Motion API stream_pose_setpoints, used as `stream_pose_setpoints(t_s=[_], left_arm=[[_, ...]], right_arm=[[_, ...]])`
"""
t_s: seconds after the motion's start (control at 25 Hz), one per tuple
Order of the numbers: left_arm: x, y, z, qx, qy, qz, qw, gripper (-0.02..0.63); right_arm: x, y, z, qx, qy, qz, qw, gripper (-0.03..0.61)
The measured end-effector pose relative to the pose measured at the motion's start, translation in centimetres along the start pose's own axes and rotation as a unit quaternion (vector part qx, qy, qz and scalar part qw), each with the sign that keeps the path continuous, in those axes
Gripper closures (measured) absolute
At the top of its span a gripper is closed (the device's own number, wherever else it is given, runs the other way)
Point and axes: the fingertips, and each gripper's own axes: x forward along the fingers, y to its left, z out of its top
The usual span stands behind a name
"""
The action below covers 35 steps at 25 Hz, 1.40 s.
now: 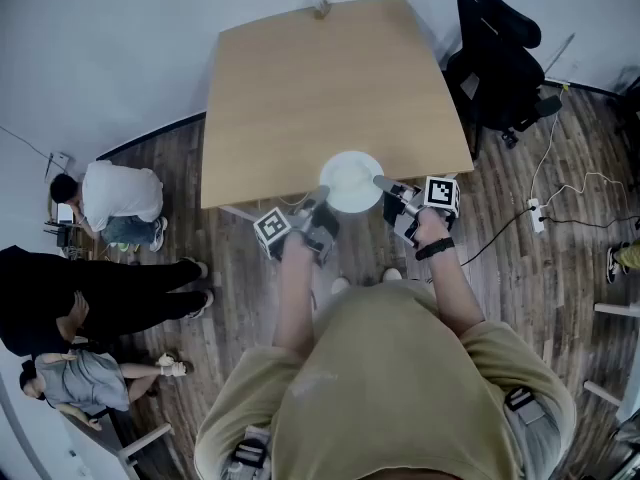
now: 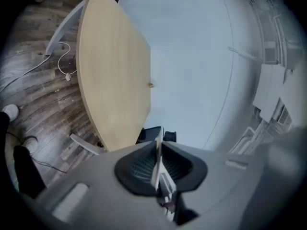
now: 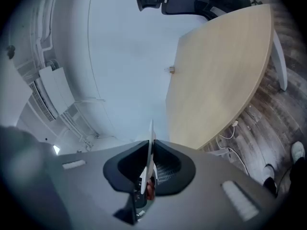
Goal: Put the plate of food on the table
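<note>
The white plate (image 1: 352,181) sits at the near edge of the table (image 1: 330,98), its rim hanging slightly past the edge toward you; whether it rests on the wood or hangs just above it cannot be told. The plate's face looks plain white from the head view, and what is on it cannot be made out.

You have it pinched from both sides. Your left gripper (image 1: 321,206) is clamped on the plate's near-left rim, and in the left gripper view the thin rim stands edge-on between the two dark pads, which press against it. Your right gripper (image 1: 386,186) grips the right rim the same way, pads closed on the thin white edge.

A small object (image 1: 322,8) stands at the table's far edge. A black office chair (image 1: 500,63) stands beside the table's right corner, and a power strip (image 1: 537,215) lies on the wooden floor (image 1: 520,268) to your right. Several people (image 1: 120,203) are well off to your left.
</note>
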Motion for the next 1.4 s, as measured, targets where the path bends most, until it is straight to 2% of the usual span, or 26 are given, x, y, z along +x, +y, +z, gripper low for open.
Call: stream_pose_setpoints(t_s=[0.36,0.68,0.84,1.0,1.2,1.4], left_arm=[[0.1,0.7,0.1,-0.036,-0.021,-0.008,0.9991,0.583],[4.1,2.7,-4.5,-0.035,-0.022,0.005,0.9991,0.584],[4.8,3.9,-5.0,-0.038,-0.029,0.025,0.9986,0.586],[5.0,2.9,-3.7,-0.034,-0.020,0.017,0.9991,0.583],[9.8,3.5,-2.5,-0.050,-0.010,0.021,0.9985,0.577],[12.7,2.5,0.8,-0.052,0.009,0.006,0.9986,0.575]], right_arm=[[0.2,-0.5,0.2,-0.004,0.015,-0.008,1.000,0.545],[-4.3,-3.1,4.0,0.002,0.022,-0.006,1.000,0.541],[-4.8,-4.6,4.6,0.034,0.014,-0.006,0.999,0.537],[-3.5,-4.0,4.9,0.038,-0.002,-0.004,0.999,0.535],[-3.0,-5.8,9.0,0.066,-0.032,-0.019,0.997,0.534],[-0.3,-5.3,11.7,0.062,-0.052,-0.025,0.996,0.537]])
